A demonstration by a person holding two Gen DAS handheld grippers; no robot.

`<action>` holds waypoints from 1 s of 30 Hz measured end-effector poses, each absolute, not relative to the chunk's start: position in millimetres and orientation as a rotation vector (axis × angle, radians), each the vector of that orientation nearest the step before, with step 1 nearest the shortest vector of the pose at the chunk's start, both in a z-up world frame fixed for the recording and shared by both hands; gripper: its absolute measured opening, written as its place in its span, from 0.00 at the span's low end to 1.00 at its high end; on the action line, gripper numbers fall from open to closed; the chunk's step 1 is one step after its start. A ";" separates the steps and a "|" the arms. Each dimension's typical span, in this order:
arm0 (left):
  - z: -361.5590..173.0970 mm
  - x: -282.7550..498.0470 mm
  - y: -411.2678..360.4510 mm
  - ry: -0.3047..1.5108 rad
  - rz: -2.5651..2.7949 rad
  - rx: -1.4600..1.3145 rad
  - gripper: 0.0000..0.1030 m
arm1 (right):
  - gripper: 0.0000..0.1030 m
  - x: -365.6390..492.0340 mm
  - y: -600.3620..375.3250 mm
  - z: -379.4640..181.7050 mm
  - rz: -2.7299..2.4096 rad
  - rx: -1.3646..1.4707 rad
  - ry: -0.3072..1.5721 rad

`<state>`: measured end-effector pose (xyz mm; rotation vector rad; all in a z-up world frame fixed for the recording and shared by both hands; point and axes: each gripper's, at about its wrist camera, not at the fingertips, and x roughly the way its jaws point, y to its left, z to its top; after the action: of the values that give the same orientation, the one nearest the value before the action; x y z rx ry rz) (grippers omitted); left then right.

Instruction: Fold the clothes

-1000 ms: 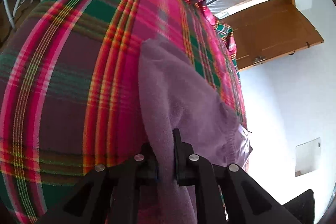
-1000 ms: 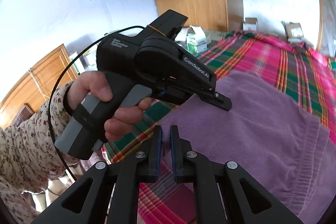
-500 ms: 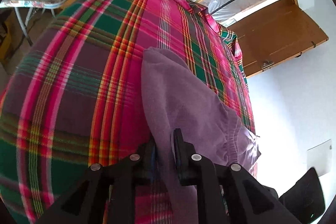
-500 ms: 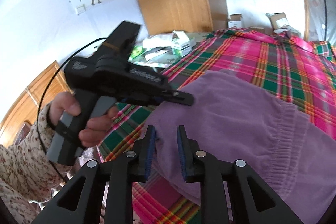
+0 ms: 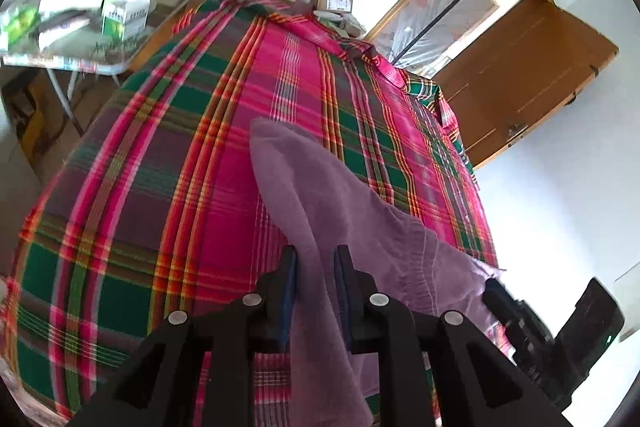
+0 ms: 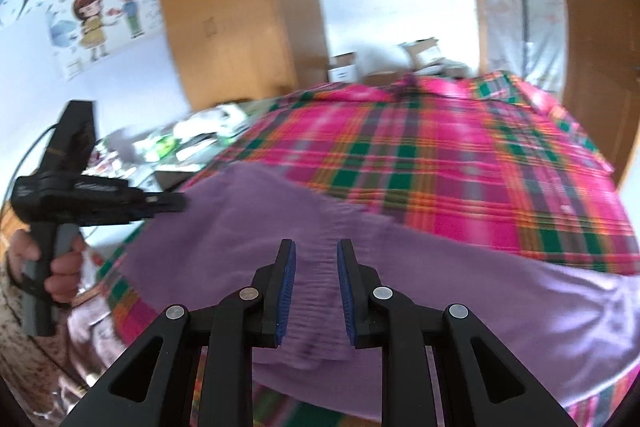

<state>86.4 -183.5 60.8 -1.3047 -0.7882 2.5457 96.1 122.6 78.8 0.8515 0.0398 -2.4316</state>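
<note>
A: Left claw (image 5: 315, 259) first?
B: Parted, with a fold of the purple garment (image 5: 320, 211) running up between its two fingers (image 5: 289, 281). Cannot tell whether the pads actually pinch the cloth; a gap shows on each side of the fold.
A: And ahead of that claw?
B: Purple fabric stretching away over the plaid bedspread (image 5: 160, 167), ending in a squared edge. Further off to the left, a bench (image 5: 92, 55) loaded with cartons and papers, beside the bed. Off to the right, an open wooden door (image 5: 520, 67). Low at the right edge, the black body of the other tool.
A: Right claw (image 6: 316, 267)?
B: Released, fingers spread wide, blue pads showing, hovering over the gathered waistband of the garment (image 6: 360, 247). Nothing between them but fabric lying below.
A: To its left?
B: A hand (image 6: 52, 267) in a floral sleeve gripping the left tool by its handle, its tip reaching the garment's left edge. Beyond and to the right, plaid bedspread (image 6: 460, 163), blurred.
</note>
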 end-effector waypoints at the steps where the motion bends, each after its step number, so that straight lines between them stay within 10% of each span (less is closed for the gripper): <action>1: 61.7 87.4 -184.1 -0.787 2.552 -1.304 0.18 | 0.21 94.7 133.8 79.0 -2.462 0.854 0.039; 30: 52.1 76.4 -84.9 -0.612 2.363 -1.272 0.20 | 0.21 88.9 290.6 20.3 -2.783 1.098 0.016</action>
<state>76.4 -84.9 52.1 -1.2724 -0.6116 2.3634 88.9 290.6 20.3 1.0984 0.0160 -2.7825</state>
